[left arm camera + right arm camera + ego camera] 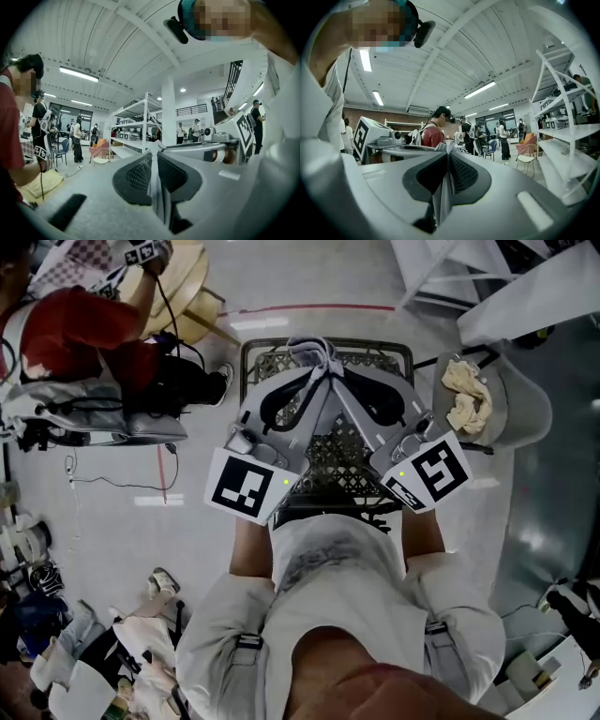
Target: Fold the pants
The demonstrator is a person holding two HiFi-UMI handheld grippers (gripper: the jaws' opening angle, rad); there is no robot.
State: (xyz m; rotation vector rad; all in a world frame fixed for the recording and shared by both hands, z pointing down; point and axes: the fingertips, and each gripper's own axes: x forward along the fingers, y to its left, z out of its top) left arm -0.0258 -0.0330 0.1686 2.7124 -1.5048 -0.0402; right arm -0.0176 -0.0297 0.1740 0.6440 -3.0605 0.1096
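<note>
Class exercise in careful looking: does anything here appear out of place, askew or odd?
Only a crumpled cream cloth lying bunched on the grey seat at right. Otherwise ordinary: left hand-held gripper and right hand-held gripper each pinch the pale fabric above the wire basket.

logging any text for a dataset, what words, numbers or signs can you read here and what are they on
No words or numbers can be read in any view.
Black-and-white square on the left marker cube: a pattern, no letters.
Black-and-white square on the right marker cube: also a pattern, no letters.
Grey print on the person's white t-shirt: too blurred to read.
The pale grey pants: no label shows.
</note>
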